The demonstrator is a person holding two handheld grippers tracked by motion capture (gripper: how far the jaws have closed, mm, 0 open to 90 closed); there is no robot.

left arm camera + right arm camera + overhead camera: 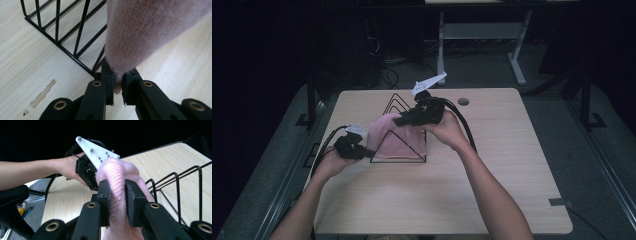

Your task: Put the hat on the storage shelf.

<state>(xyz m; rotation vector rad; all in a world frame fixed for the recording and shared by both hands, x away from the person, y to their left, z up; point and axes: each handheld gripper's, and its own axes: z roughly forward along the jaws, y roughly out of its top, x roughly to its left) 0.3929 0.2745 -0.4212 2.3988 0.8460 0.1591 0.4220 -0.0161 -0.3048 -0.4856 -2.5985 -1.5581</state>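
Observation:
A pink knitted cloth (384,131) lies draped over a black wire rack (398,101) of triangular dividers at the middle of the wooden table. My left gripper (370,152) is at the cloth's lower left edge. In the left gripper view the gripper (118,81) is shut on a thin fold of the cloth (150,30), with the rack (62,37) just beyond. My right gripper (401,120) is at the cloth's top right. In the right gripper view it (117,191) is shut on a thick bunch of the cloth (113,170), lifted above the rack (175,187).
The table (492,200) has bare wood in front and to the right of the rack. A round cable hole (463,101) sits near its far edge. A pale scuff (42,95) marks the wood by the left gripper. Another desk frame (482,31) stands behind.

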